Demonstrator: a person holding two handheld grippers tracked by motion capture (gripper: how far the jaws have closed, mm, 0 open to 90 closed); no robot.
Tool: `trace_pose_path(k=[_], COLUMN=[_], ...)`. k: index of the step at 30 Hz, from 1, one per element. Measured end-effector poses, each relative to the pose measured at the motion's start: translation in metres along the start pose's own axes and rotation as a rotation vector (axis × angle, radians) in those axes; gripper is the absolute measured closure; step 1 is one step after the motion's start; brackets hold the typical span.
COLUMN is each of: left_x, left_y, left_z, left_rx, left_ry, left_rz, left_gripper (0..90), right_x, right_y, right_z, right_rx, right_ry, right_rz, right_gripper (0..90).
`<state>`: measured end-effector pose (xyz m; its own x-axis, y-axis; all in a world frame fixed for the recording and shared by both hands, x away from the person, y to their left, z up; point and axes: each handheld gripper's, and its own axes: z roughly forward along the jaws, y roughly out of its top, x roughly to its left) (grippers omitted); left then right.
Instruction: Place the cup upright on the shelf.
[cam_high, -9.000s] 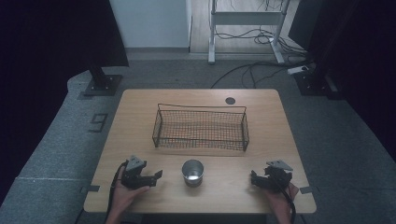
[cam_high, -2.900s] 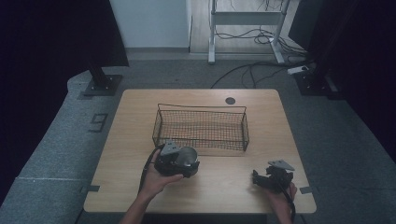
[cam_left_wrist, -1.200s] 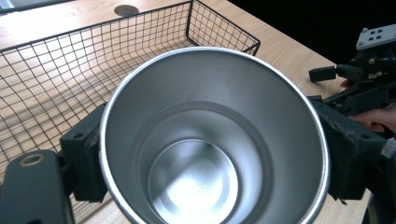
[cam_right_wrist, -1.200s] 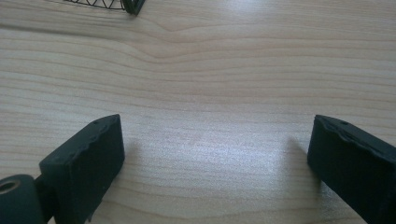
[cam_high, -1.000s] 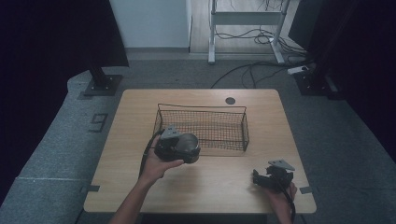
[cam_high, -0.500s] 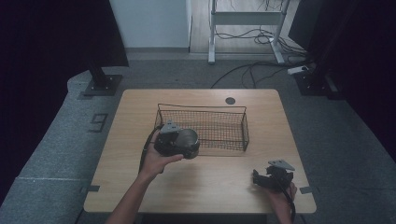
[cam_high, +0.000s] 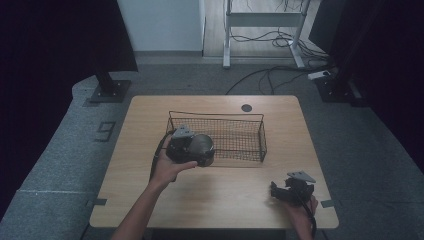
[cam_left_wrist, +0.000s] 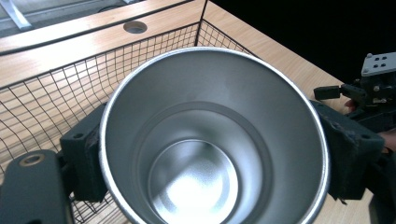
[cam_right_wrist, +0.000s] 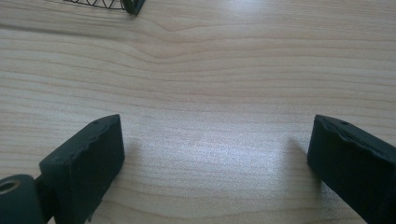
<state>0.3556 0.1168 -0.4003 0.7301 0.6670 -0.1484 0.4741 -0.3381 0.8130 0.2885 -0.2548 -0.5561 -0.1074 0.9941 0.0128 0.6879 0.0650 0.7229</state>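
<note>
At the centre left of the high view, the left hand-held gripper (cam_high: 192, 148) grasps a metal cup (cam_high: 201, 149) by its outer wall, one jaw on each side. The cup hangs at the front left edge of the wire basket (cam_high: 250, 120), above the counter (cam_high: 140, 125). It is stiff and probably light, but its smooth wall looks slippery, so a firm hold across the wall seems best. At the lower right, the right hand-held gripper (cam_high: 285, 192) rests released, its jaws wide apart.

Grey carpet (cam_high: 60, 165) w/ cables (cam_high: 260, 75); desk frame (cam_high: 265, 20) behind; dark curtains (cam_high: 50, 40).
</note>
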Motion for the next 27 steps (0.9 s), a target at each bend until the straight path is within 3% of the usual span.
trace_pose_path(k=[27], left_x=[0.004], left_y=[0.017], left_z=[0.002], left_rx=[0.0], left_ry=[0.016], left_rz=[0.015], left_gripper=[14.3], right_x=[0.0], right_y=[0.0], right_z=[0.0], right_rx=[-0.001], right_ry=[-0.001], right_rz=[-0.002], right_gripper=[3.8])
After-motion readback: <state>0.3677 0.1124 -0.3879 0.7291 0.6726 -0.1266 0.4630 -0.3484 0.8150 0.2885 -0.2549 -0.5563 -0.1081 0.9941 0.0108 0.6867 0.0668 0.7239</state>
